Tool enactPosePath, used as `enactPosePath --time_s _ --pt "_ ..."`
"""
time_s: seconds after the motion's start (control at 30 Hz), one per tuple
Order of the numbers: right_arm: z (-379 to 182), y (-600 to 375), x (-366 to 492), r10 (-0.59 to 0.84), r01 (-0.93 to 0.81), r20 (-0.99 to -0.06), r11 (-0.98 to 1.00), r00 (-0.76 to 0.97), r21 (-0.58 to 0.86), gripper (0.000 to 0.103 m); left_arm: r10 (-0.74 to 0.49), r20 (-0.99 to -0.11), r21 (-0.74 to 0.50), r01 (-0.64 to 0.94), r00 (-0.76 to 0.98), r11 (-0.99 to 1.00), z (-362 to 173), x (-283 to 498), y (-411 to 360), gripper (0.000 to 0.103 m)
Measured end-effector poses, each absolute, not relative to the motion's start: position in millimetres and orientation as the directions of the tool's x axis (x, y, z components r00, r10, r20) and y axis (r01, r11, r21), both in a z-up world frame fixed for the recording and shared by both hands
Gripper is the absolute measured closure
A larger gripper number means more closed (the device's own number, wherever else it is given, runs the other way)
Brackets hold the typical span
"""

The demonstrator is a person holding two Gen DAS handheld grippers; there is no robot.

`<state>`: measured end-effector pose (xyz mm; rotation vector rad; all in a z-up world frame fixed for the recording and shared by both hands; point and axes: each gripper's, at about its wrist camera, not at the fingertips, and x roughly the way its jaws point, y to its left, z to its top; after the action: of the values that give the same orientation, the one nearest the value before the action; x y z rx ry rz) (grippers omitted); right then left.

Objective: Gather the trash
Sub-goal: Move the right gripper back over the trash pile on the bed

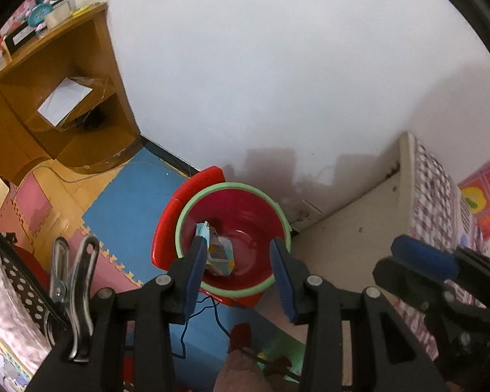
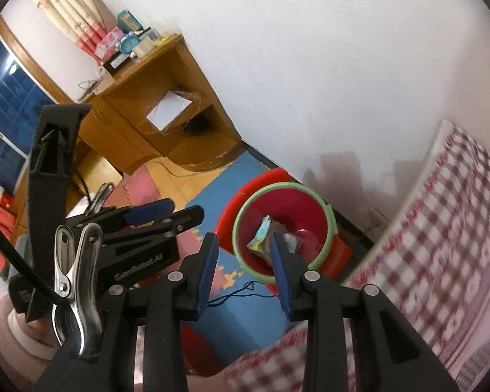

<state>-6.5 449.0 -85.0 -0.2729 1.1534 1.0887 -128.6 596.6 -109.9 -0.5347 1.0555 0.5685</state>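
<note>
Two wrist views look steeply down into the corner of a room. The left gripper hangs above a red bin with a pale green rim, which stands on the floor against the white wall. Its blue-padded fingers stand apart with nothing between them; the bin's opening shows through the gap. Crumpled trash, a light blue and white wrapper, lies at the bottom of the bin, toward its near-left side.

The right gripper is also held above the floor, with its fingers apart and empty. In this view the same red bin appears just beyond the right finger, and the trash lies inside it. The left gripper shows at the left of the right wrist view, and the right gripper shows at the right edge of the left wrist view.

The floor is covered with interlocking foam mats in blue, pink and yellow. A thin dark cord lies on the blue mat in front of the bin. A bed with a red-and-white checked cover borders the bin on the right. A wooden cabinet stands against the wall at the left, with a white sheet in its open shelf and a small blue alarm clock among the items on top.
</note>
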Motion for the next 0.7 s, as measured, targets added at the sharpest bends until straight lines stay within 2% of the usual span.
enactPosePath --time_s 0.7 --pt "-12 259 -53 0.636 -0.7 -0.755 0.612 0.159 0.368 0.069 0.161 -0.877 -0.094 -0.492 0.452 0.866 -41 -133 453 0.061"
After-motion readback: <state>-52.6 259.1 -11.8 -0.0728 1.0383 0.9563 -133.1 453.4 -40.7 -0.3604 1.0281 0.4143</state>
